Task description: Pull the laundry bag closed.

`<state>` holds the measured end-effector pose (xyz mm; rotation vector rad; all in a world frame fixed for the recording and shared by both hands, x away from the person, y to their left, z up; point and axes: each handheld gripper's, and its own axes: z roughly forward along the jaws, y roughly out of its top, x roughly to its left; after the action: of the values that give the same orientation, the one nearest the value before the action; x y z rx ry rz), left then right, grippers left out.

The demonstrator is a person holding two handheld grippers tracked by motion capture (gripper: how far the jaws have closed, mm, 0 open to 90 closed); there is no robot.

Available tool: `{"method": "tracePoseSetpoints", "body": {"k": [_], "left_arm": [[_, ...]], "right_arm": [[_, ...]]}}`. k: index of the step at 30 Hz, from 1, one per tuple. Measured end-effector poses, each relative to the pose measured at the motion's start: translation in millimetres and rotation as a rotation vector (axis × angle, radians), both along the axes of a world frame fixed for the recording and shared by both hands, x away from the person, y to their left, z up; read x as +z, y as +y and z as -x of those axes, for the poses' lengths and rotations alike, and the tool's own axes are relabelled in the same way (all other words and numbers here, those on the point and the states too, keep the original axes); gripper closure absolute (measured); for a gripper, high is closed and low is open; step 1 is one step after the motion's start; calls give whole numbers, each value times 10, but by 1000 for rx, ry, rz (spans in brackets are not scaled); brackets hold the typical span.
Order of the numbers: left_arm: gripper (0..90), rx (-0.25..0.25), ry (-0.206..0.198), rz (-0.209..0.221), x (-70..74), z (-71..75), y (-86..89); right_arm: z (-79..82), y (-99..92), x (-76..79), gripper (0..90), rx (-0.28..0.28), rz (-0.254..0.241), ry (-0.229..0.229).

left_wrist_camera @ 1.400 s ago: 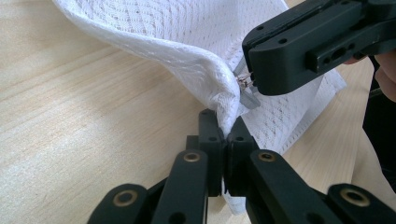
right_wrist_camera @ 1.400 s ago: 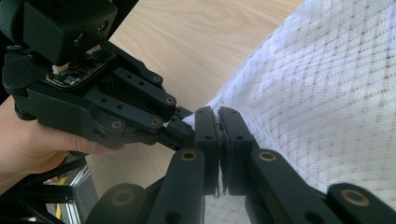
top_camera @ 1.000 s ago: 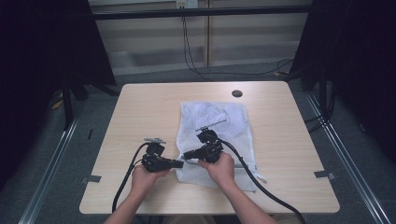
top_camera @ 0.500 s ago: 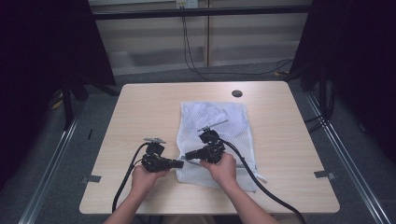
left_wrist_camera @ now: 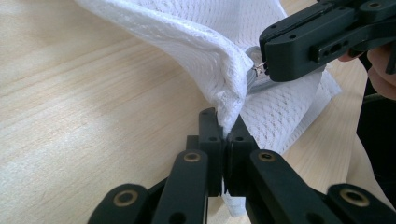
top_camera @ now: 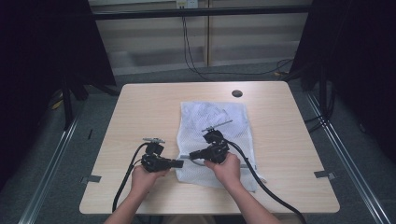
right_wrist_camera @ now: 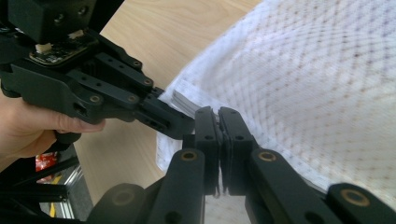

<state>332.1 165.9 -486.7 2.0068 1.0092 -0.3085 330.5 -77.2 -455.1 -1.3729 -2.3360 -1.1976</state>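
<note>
The white mesh laundry bag [top_camera: 212,140] lies flat on the light wooden table [top_camera: 140,107], a little right of the middle of the high view. The left gripper [top_camera: 180,163] meets the bag's left edge low in that frame, and in the left gripper view its 2 jaws are pressed together on a fold of the mesh. The right gripper [top_camera: 192,154] is just beside it, tip to tip. Its jaws are closed on the small metal zipper pull [left_wrist_camera: 257,69] at the grey zipper.
</note>
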Motion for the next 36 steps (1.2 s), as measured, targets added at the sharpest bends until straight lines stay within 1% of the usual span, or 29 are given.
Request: {"method": "tracePoseSetpoints", "body": {"k": [1,2,4,8,9,16,20,22,23,25,28,29,31,34,36], "left_arm": [[885,2,2,2,5,2,0],[885,0,1,3,7,3,-2],[885,-6,0,-5,3,4,-11],[885,-5,3,0,-4,4,-18],[885,-11,0,-5,-5,2,-14],[885,-8,7,-3,-10,8,-27],[885,-14,1,-7,-8,8,-34],[886,-21,1,-11,-4,9,-33],[885,-13,3,-8,-3,10,-32],[885,-17,2,-5,3,7,-22],[885,-8,-1,-6,5,14,-33],[885,-15,2,-5,4,10,-29],[885,-11,1,-2,6,16,-37],[885,-10,2,-2,9,19,-42],[885,-9,-1,-11,15,22,-46]], "right_arm": [[-3,-13,-6,870,-1,-9,-2],[-3,-27,-2,870,-4,-3,3],[-1,-39,-3,870,-2,-10,2],[3,-47,-9,870,4,-9,1],[4,-49,-12,870,4,-11,1],[11,-58,-7,870,13,-4,-1],[12,-72,-2,870,18,2,-2],[13,-77,-3,870,19,-4,0],[15,-81,1,870,14,7,-2],[13,-105,1,870,12,4,-1],[13,-144,-1,870,10,-4,-4],[16,-154,1,870,5,4,0],[17,-173,-8,870,8,-9,4],[25,-185,-9,870,7,-13,2],[26,-190,-11,870,9,-15,2]]}}
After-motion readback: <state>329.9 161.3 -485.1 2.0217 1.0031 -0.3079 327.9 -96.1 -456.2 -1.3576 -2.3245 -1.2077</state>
